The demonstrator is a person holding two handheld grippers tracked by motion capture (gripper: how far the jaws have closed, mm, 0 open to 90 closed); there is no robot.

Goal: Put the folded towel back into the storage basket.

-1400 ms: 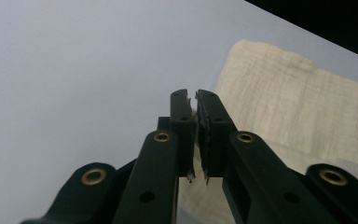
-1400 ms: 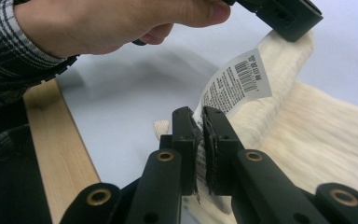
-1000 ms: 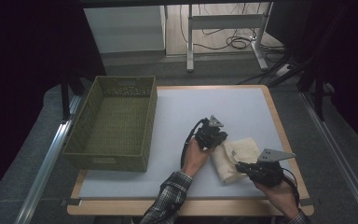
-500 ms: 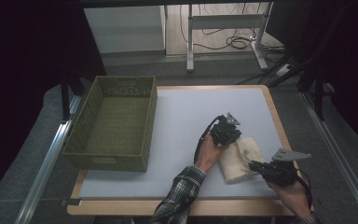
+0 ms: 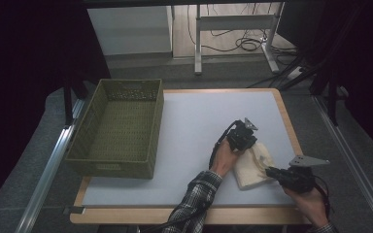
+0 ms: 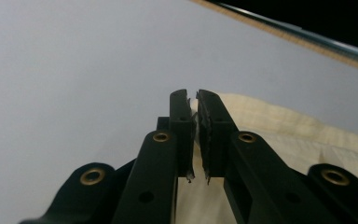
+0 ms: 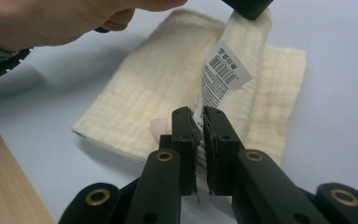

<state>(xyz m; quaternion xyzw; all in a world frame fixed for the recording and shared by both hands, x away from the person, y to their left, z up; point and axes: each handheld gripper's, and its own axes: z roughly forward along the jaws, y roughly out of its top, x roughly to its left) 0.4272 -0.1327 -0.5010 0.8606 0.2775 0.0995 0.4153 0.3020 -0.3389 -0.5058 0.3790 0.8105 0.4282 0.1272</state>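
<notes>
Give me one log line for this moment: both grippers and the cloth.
left gripper: shut on cream cloth | right gripper: shut on cream cloth | green basket: apart, left

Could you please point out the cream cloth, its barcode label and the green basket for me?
cream cloth (image 7: 154, 88): right gripper view, on its flat folded face.
barcode label (image 7: 221, 70): right gripper view, on the printed bars.
green basket (image 5: 121, 167): high view, on its near outer wall.

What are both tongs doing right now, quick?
Left tongs: closed, pinching the far edge of the cream cloth.
Right tongs: closed on the cloth's near edge, by its barcode label.
</notes>
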